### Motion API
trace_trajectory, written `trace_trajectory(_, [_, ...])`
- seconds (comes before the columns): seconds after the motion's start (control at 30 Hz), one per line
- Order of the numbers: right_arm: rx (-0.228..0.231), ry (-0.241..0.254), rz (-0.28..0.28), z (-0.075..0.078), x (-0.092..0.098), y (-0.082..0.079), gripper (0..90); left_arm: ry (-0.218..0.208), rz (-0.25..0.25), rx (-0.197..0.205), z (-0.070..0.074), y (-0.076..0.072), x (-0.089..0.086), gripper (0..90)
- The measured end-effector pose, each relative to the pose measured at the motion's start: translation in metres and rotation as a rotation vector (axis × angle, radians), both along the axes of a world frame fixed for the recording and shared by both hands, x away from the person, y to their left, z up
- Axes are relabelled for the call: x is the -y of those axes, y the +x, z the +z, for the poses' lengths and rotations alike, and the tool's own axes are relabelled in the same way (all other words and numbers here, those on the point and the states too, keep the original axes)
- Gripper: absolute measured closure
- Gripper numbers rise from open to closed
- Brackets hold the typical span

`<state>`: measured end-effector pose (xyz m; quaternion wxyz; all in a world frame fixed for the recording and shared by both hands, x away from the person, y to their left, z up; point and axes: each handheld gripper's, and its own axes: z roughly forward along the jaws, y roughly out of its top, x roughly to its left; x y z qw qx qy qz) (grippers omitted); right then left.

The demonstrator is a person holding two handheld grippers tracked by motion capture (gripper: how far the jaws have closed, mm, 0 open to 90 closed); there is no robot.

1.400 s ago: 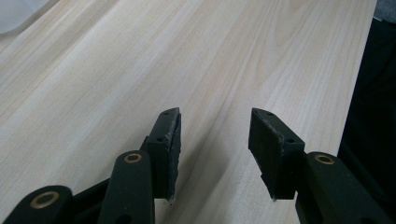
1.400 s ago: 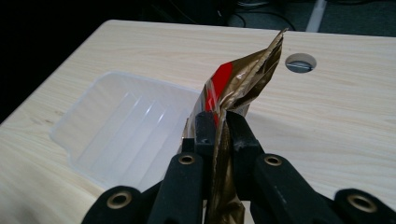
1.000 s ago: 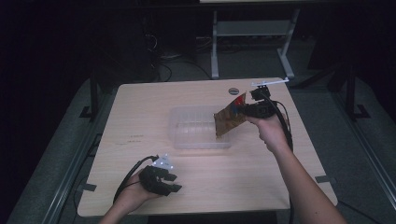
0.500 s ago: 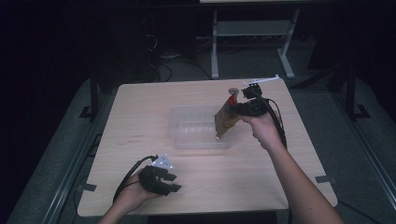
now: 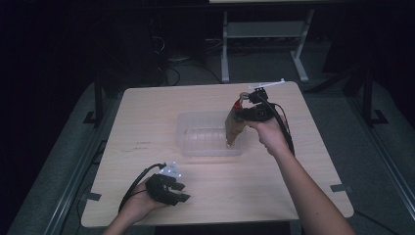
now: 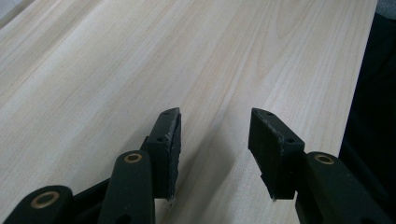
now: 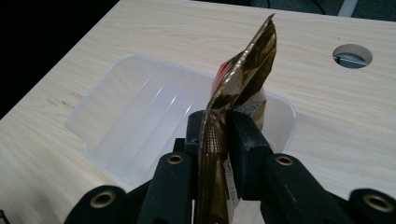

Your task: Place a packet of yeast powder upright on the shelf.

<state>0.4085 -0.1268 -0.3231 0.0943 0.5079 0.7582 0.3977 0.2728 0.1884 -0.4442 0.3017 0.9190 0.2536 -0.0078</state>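
Jaws of the right gripper are squeezed tight on a shiny gold packet. The packet stands almost straight up, and its lower end hangs over the right side of a clear plastic tub. The tub sits in the middle of the wooden worktop. A round hole shows in the worktop, behind the tub. Near the front edge, the left gripper rests low over bare wood, its jaws apart with nothing between them.
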Motion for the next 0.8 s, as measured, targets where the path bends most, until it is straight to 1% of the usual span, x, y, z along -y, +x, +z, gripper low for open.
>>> trace_trajectory(0.13, [-0.007, -0.005, 0.004, -0.004, -0.005, 0.003, 76.8, -0.005, 0.005, -0.001, -0.001, 0.0, 0.0, 53.5])
trace_trajectory(0.17, [-0.007, -0.007, 0.005, -0.005, -0.007, 0.004, 76.7, -0.016, 0.017, -0.005, -0.001, 0.0, 0.0, 53.4])
trace_trajectory(0.2, [-0.007, -0.007, 0.006, -0.006, -0.007, 0.004, 76.6, -0.017, 0.016, -0.004, -0.002, 0.0, 0.0, 53.5])
trace_trajectory(0.3, [-0.014, -0.006, 0.007, -0.009, -0.01, 0.005, 75.6, -0.011, 0.012, -0.007, -0.002, 0.0, 0.0, 53.5])
trace_trajectory(0.33, [-0.013, -0.008, 0.013, -0.01, -0.011, 0.006, 74.9, 0.003, -0.001, -0.006, -0.002, 0.001, 0.0, 53.5])
trace_trajectory(0.4, [-0.012, -0.006, 0.012, -0.01, -0.011, 0.006, 73.3, 0.003, -0.001, -0.007, -0.002, 0.001, 0.0, 53.5])
trace_trajectory(0.47, [-0.012, 0.002, 0.013, -0.009, -0.01, 0.005, 68.8, 0.003, 0.0, -0.008, -0.002, 0.001, 0.0, 53.4])
trace_trajectory(0.5, [-0.012, 0.002, 0.013, -0.009, -0.01, 0.005, 68.8, 0.003, 0.0, -0.008, -0.002, 0.001, 0.0, 53.5])
trace_trajectory(0.53, [-0.006, 0.026, 0.025, -0.007, -0.008, 0.004, 59.7, -0.001, 0.01, -0.012, -0.002, 0.001, 0.0, 53.4])
trace_trajectory(0.57, [0.0, 0.025, 0.029, -0.005, -0.007, 0.003, 55.6, -0.003, 0.01, -0.012, -0.003, 0.001, 0.0, 53.5])
trace_trajectory(0.67, [0.002, 0.025, 0.037, -0.002, -0.005, 0.0, 46.4, -0.001, 0.009, -0.012, -0.003, 0.001, 0.0, 53.4])
trace_trajectory(0.8, [0.04, 0.026, 0.067, 0.004, 0.0, -0.008, 39.8, 0.0, 0.009, -0.012, -0.003, 0.001, 0.0, 53.1])
